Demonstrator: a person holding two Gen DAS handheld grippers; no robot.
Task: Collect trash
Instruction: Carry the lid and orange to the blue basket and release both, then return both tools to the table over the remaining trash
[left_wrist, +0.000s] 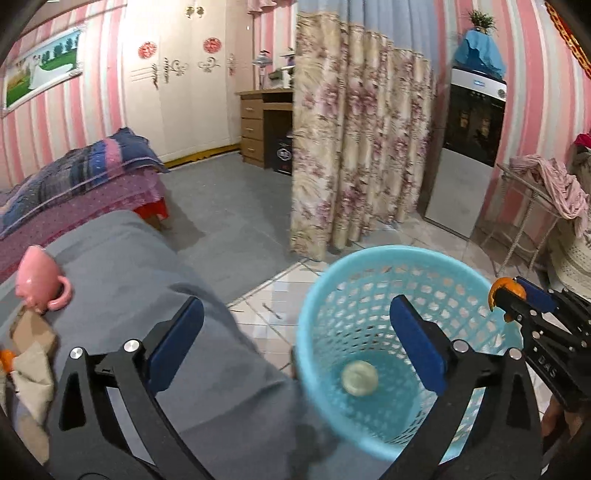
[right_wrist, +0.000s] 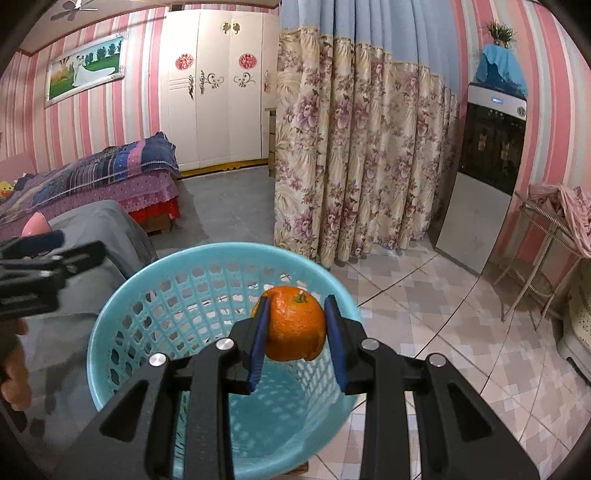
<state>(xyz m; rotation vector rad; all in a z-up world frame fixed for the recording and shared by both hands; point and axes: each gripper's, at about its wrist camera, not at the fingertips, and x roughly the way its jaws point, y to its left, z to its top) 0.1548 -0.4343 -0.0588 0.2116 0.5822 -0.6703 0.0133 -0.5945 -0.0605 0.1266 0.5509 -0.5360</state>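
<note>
Orange peel (right_wrist: 295, 325), a hollow rind shell, is clamped between the narrow-set right gripper (right_wrist: 297, 339) fingers directly above the blue basket (right_wrist: 122, 295) mouth, so release drops it in, while the left gripper (left_wrist: 295, 347) stands wide and empty.

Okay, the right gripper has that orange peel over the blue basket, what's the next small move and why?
Probably open the right gripper: its pads clamp the orange peel above the mouth of the blue basket, so it should drop in beside the pale ball. The left gripper is open and empty.
</note>
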